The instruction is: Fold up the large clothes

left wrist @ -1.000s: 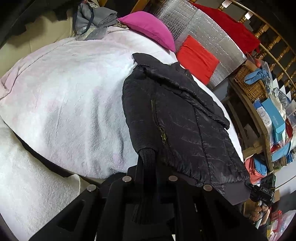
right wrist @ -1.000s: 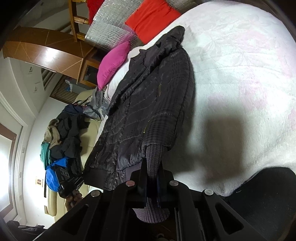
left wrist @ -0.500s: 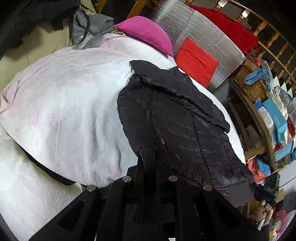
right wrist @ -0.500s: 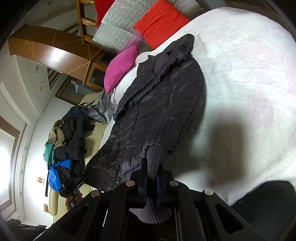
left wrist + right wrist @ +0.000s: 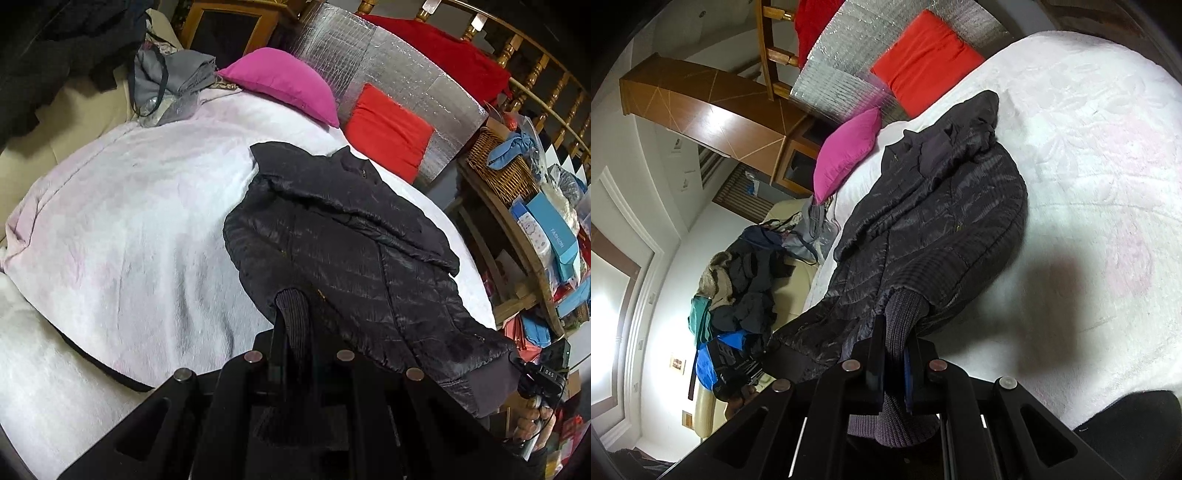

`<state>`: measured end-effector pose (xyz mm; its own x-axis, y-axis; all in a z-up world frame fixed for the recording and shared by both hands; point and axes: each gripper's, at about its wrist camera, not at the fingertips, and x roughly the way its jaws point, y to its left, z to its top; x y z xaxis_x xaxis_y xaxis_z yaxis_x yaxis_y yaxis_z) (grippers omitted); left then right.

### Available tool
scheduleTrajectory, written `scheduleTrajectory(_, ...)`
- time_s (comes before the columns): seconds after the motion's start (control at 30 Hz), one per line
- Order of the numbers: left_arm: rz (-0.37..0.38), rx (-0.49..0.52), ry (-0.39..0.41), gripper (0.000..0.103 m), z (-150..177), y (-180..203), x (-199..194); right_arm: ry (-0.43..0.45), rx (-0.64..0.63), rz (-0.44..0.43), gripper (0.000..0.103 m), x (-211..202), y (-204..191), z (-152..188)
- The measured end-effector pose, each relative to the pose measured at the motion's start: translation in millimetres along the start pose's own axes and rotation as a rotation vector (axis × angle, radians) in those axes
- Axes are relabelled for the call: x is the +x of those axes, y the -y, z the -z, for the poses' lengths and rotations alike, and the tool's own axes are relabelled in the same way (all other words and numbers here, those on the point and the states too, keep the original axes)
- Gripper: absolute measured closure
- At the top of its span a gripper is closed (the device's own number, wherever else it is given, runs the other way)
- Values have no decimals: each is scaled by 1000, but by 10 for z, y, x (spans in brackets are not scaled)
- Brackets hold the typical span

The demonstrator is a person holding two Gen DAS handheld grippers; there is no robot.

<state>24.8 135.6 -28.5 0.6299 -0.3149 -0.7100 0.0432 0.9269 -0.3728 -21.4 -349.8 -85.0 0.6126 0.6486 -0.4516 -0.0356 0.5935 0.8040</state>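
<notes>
A: What has the left gripper (image 5: pixel 293 354) got?

B: Its fingers are clamped on a ribbed knit cuff (image 5: pixel 293 314) of the black quilted jacket (image 5: pixel 354 258). The cuff runs back between them toward the camera.

A: And the right gripper (image 5: pixel 894 354)?

B: Same story — pinched shut on the other knit cuff (image 5: pixel 903 306), grey ribbing bunched behind its fingers.

A: Where's the jacket itself?

B: Spread on the white blanket (image 5: pixel 122 229), stretching ahead of both grippers with its collar at the far end. From the left gripper it lies ahead and to the right; bare blanket is to the left.

A: Beyond the collar?

B: A magenta pillow (image 5: pixel 284 83) and a red cushion (image 5: pixel 388 131) — the cushion leans against a silver foil panel (image 5: pixel 391 74).
</notes>
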Motion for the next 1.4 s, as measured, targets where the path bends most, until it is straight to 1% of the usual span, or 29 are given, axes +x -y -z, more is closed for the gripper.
scheduleTrajectory(0.17,-15,12,3,93,-3,32,8,8,-4,7,95,-4,-2,-2)
scheduleTrajectory(0.5,-4,2,16,93,3,35,-7,26,-29,15,95,-5,-95,-44)
scheduleTrajectory(0.83,-16,4,-2,93,7,23,19,20,-37,25,95,8,-86,-21)
scheduleTrajectory(1.13,-27,42,-4,93,-98,147,47,3,-64,30,95,51,-159,-104)
scheduleTrajectory(1.4,-11,61,23,93,-297,206,-2,18,-72,11,95,29,-241,-254)
